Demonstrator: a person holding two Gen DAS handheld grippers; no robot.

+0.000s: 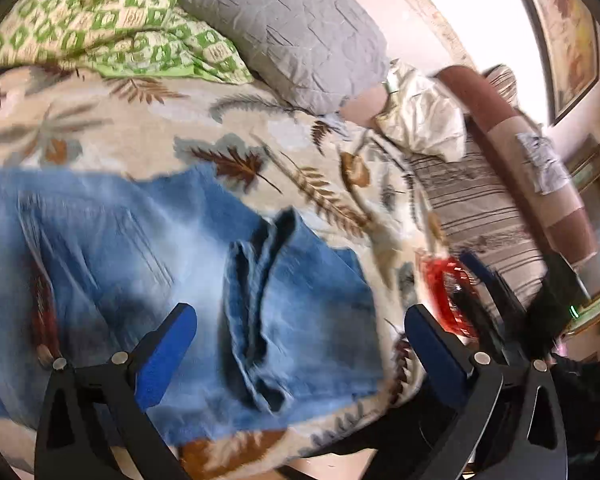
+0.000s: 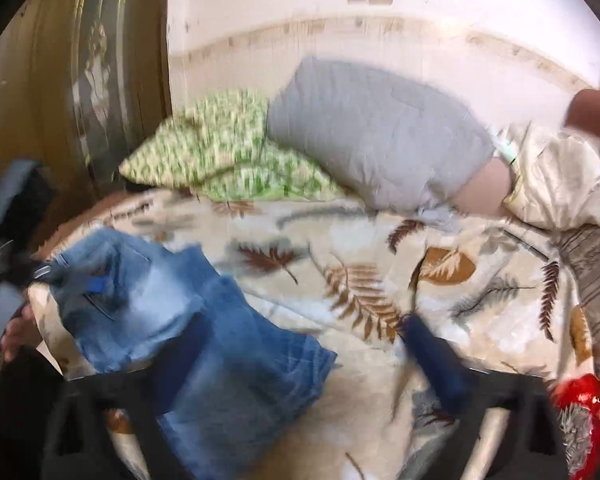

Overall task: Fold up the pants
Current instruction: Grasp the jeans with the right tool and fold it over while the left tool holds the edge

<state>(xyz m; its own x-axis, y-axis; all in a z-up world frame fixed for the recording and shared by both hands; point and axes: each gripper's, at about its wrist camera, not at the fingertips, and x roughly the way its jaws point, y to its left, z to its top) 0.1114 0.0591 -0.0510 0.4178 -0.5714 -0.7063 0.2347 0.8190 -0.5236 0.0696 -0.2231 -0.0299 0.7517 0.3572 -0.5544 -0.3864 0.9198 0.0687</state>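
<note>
Folded blue jeans [image 1: 120, 248] lie on a leaf-patterned blanket [image 1: 300, 152] on the bed, with a thick seam ridge running down the middle. My left gripper [image 1: 300, 324] hovers over the jeans with its blue pads [image 1: 168, 344] wide apart and nothing between them. In the right wrist view the jeans [image 2: 140, 300] sit at the lower left of the blanket [image 2: 380, 248]. My right gripper [image 2: 306, 348] is open and blurred; its left finger is over the jeans' edge and its right finger over bare blanket. Neither gripper holds the cloth.
A grey pillow [image 2: 380, 132], a green patterned pillow [image 2: 220, 148] and a cream pillow [image 2: 560, 184] line the bed's far side by the wall. A striped cloth [image 1: 472, 200] and a red object [image 1: 448, 296] lie at the right. A wooden wardrobe [image 2: 80, 60] stands left.
</note>
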